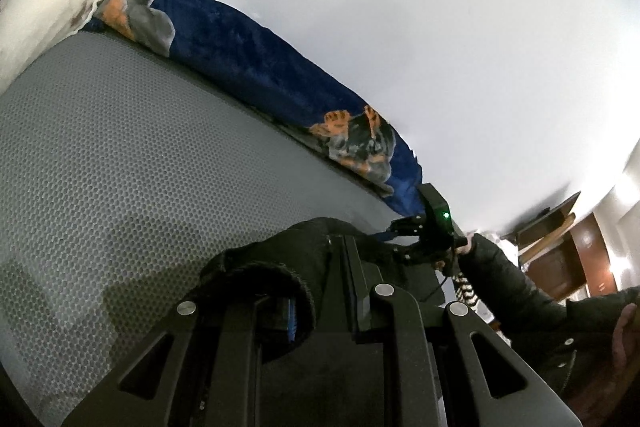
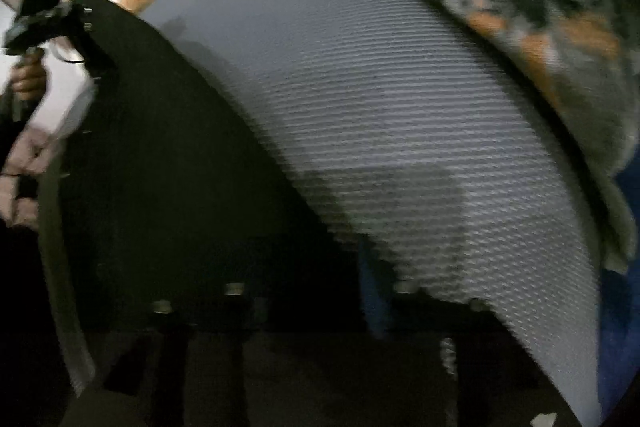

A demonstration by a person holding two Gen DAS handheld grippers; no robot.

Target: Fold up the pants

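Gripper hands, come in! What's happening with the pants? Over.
Left gripper shut on black pants. Right gripper at the pants' other end, grip unclear. Pants spread over grey mattress. Blue blanket along its far edge.

The black fabric pants (image 1: 280,259) show no print, only a fuzzy dark hem at six o'clock in the left wrist view. They lie on a grey mattress cover (image 1: 120,147) textured all over with a fine honeycomb dot pattern, which reads as blurred horizontal ridges in the right wrist view. Toward twelve o'clock runs a deep-blue plush blanket (image 1: 248,59) printed with orange, grey and black animal shapes. At ten o'clock is a white pillow (image 1: 36,27) with faint rust-brown marks. The wall (image 1: 400,7) is plain white. The left tongs (image 1: 316,291) and right tongs (image 1: 404,239) are matte black, the right one's body showing a small green light.
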